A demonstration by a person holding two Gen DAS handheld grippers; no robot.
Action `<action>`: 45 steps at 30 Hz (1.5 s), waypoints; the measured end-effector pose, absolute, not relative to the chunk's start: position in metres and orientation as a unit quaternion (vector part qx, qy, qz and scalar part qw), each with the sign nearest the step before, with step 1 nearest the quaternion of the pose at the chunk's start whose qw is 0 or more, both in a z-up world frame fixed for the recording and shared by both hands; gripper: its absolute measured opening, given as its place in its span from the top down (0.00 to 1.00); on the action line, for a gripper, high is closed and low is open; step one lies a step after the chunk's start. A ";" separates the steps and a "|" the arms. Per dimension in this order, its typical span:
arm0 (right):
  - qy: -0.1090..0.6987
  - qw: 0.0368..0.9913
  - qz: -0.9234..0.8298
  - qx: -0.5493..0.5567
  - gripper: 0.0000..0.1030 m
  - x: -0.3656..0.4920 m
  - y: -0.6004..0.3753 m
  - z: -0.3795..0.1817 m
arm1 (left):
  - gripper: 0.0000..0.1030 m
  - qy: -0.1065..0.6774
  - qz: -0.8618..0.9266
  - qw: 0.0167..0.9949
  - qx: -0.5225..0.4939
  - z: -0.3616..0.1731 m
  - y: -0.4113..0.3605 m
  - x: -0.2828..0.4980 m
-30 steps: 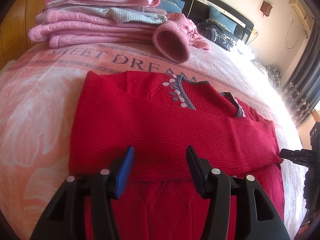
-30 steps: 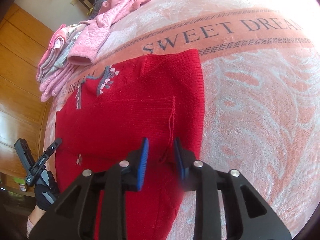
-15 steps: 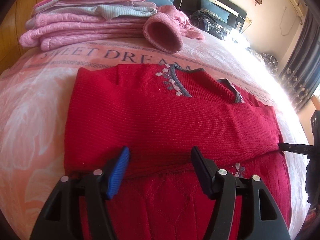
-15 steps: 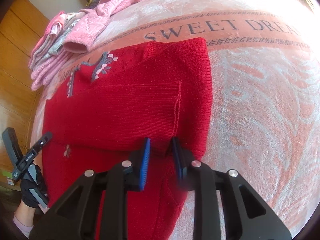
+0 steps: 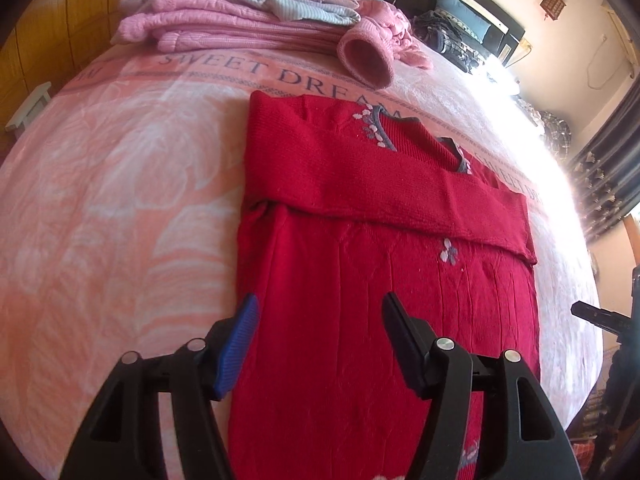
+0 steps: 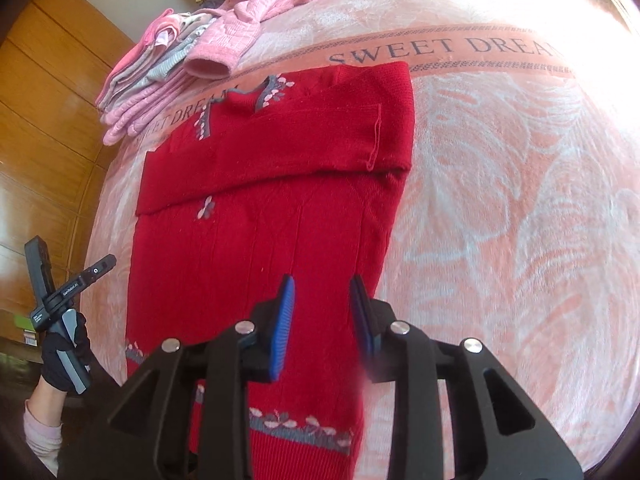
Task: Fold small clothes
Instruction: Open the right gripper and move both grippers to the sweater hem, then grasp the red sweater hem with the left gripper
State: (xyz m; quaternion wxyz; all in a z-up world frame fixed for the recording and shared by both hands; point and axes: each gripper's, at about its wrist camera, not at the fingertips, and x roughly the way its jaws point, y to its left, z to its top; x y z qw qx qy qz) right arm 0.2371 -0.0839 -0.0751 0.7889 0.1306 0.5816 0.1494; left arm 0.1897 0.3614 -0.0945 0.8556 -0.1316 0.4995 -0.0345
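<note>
A red knit sweater (image 5: 360,256) (image 6: 260,236) lies flat on the pink bedspread (image 5: 120,200), neck towards the headboard. Both sleeves (image 5: 380,196) (image 6: 280,144) are folded across its chest. My left gripper (image 5: 320,304) hovers open over the sweater's lower left body, nothing between its fingers. My right gripper (image 6: 322,284) is open with a narrower gap, over the lower right body just above the flowered hem band (image 6: 300,432). Each gripper also appears in the other's view: the left gripper (image 6: 68,292) in a black-gloved hand (image 6: 64,360), the right gripper (image 5: 596,316) at the frame's edge.
A stack of folded pink and grey clothes (image 5: 240,12) (image 6: 152,80) sits beyond the sweater, with a loose pink garment's cuff (image 5: 364,56) beside it. Dark clothing (image 5: 456,44) lies near the headboard. Wooden wardrobe panels (image 6: 48,100) flank the bed; curtains (image 5: 608,168) hang opposite.
Both grippers have drawn back from the folded sleeves towards the sweater's hem. The sleeves stay lying across the chest. More of the lower body and the hem band shows now.
</note>
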 end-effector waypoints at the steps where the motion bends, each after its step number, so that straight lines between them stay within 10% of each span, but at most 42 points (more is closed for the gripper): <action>1: 0.585 0.787 0.150 0.131 0.70 0.226 -0.082 -0.073 | 0.38 0.502 -0.033 0.854 -0.134 -0.091 0.363 0.179; 37: 0.625 0.748 0.171 0.142 0.54 0.046 -0.087 -0.095 | 0.37 0.634 -0.115 0.755 -0.121 -0.162 0.381 0.026; 45: 0.632 0.745 0.172 0.128 0.54 0.046 -0.080 -0.102 | 0.60 0.639 -0.123 0.742 -0.164 -0.166 0.388 0.020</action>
